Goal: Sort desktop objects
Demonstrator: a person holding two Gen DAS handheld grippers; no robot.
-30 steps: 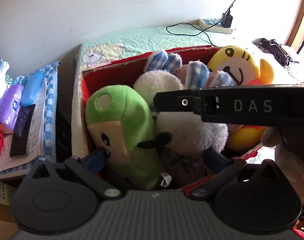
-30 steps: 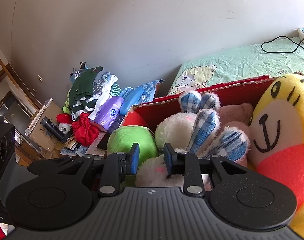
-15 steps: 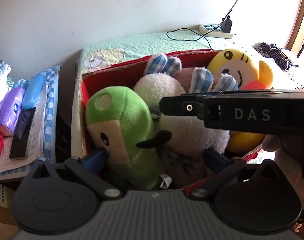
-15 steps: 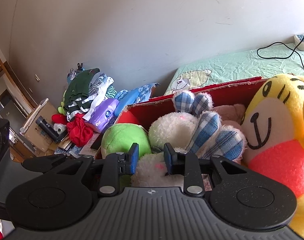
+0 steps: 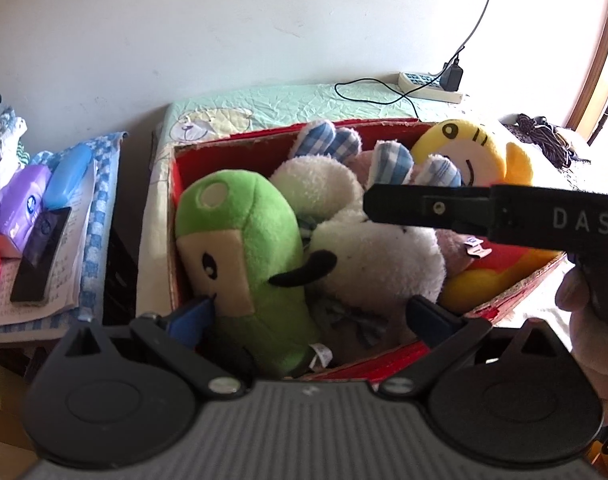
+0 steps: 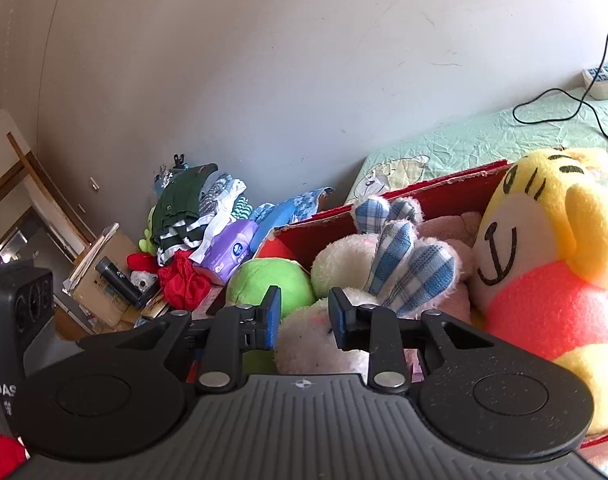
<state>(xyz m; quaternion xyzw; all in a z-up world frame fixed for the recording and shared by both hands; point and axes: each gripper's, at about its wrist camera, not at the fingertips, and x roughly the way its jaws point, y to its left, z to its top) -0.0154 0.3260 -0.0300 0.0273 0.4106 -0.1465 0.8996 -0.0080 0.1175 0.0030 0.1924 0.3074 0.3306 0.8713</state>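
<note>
Our right claw [image 6: 304, 314] sits narrowed but gripping nothing, right over the white plush [image 6: 317, 344], while our left claw [image 5: 307, 314] hangs wide apart at the near edge of the red box [image 5: 232, 152]. The green plush [image 5: 244, 240] lies in the box's left half. These look soft, light and squashy, so we'd pinch a fat fold of body.
</note>
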